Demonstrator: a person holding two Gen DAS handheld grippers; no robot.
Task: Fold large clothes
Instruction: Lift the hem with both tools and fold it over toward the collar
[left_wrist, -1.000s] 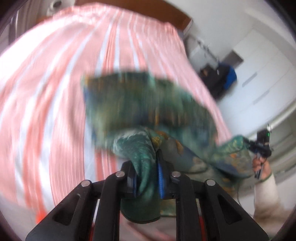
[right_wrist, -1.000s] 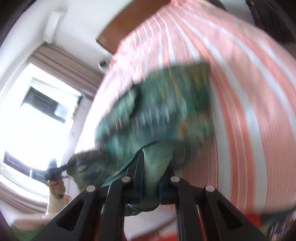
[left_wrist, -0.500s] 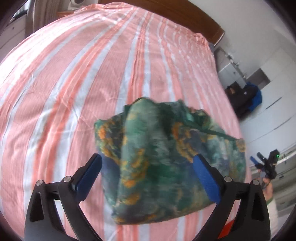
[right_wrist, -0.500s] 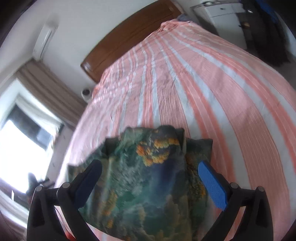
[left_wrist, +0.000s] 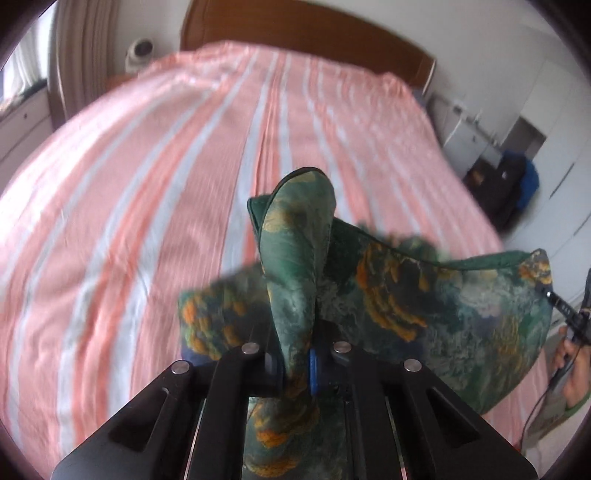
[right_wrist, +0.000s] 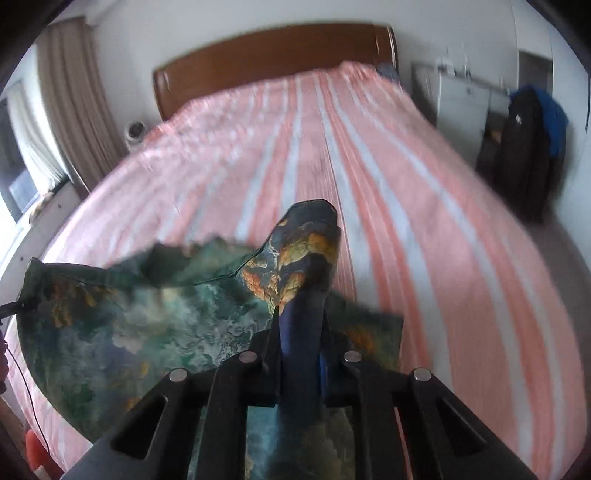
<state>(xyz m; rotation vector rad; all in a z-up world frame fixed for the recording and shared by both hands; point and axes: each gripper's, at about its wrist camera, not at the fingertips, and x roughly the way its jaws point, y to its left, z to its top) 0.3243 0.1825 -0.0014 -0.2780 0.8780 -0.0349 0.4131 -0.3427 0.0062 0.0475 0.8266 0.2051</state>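
A green garment with orange and blue patterns (left_wrist: 436, 295) hangs stretched between my two grippers above the near end of the bed. My left gripper (left_wrist: 297, 365) is shut on one corner, which sticks up between its jaws. My right gripper (right_wrist: 299, 354) is shut on the other corner (right_wrist: 299, 258). In the left wrist view the right gripper (left_wrist: 561, 306) shows at the far right edge holding the cloth. In the right wrist view the garment (right_wrist: 140, 325) spreads to the left, blurred by motion.
The bed with a pink-and-white striped sheet (left_wrist: 184, 184) fills both views, with a brown headboard (right_wrist: 273, 51) at the far end. White drawers (right_wrist: 461, 96) and a dark bag with blue cloth (right_wrist: 528, 147) stand to the right. Curtains (right_wrist: 70, 110) hang on the left.
Half a second ago both grippers were open with the folded garment lying on the bed. Now both are shut on its corners and have lifted it off the sheet.
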